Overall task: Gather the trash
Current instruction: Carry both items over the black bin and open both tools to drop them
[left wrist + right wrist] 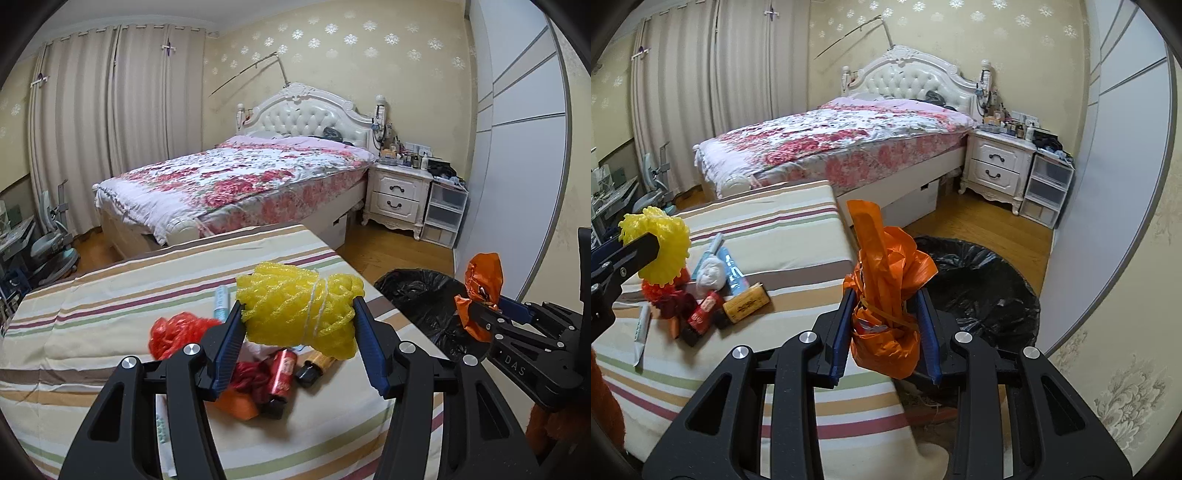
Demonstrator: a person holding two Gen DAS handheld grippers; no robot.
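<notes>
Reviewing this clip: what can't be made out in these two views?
- Inside of the black trash bag: right view, too dark; the orange bag covers its near rim.
- Items under the yellow net: left view, the net and left tool hide them.
- Red can label: too small.

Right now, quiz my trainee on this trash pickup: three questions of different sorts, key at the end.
1. True or false: the left gripper is shut on the yellow foam net.
2. Multiple choice: what does the right gripper hold? A) a red can B) an orange plastic bag C) a toothpaste tube
3. Fill in: the bin lined with a black trash bag stands on the ____, beside the striped mattress.

Key: 1 true; 2 B; 3 floor.
</notes>
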